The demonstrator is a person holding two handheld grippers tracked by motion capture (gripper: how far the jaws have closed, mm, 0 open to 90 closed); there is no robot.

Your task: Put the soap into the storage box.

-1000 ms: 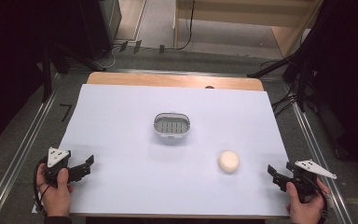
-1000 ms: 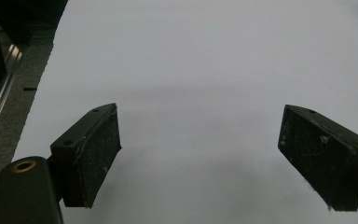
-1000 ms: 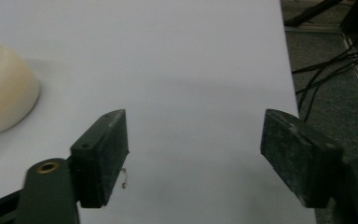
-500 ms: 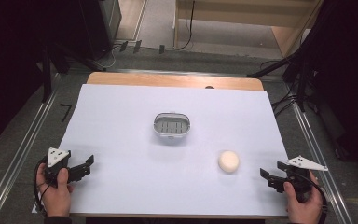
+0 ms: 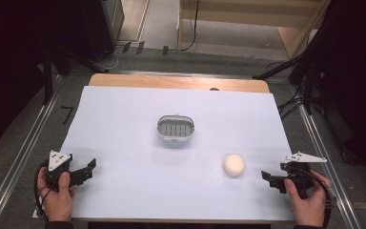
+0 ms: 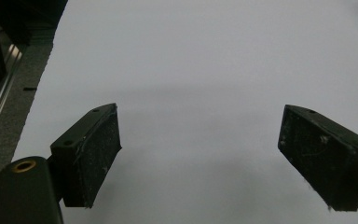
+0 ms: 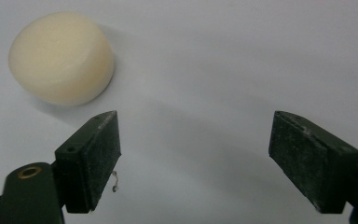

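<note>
A table covered by a white sheet [image 5: 124, 119] is seen from above, with a strip of bare wood showing along its far edge. A person's two hands come in at the near edge, each holding a black two-jaw gripper.

The right gripper [image 5: 272, 178] hovers near the near right corner of the table, its jaws pointing left towards a round, cream-coloured bar of soap [image 5: 233, 165]. The soap lies flat on the sheet in the near right part of the table, just beside the jaw tips but not touching them. In the right gripper view, the right gripper [image 7: 193, 154] has its jaws spread and opening, with only bare sheet between them; the soap [image 7: 60, 58] sits beyond the left-hand jaw, apart from it, so nothing is grasped.

The left gripper [image 5: 86, 170] is at the near left corner of the table, resting low over the sheet and pointing towards the middle. In the left gripper view, the left gripper [image 6: 198, 144] has its jaws standing wide apart, released, with nothing but white sheet between them.

A small oval metal basket [image 5: 175, 129] with a slotted bottom stands near the centre of the table, well apart from both grippers and from the soap. Beyond the table, the floor is grey and dark cables trail across it
</note>
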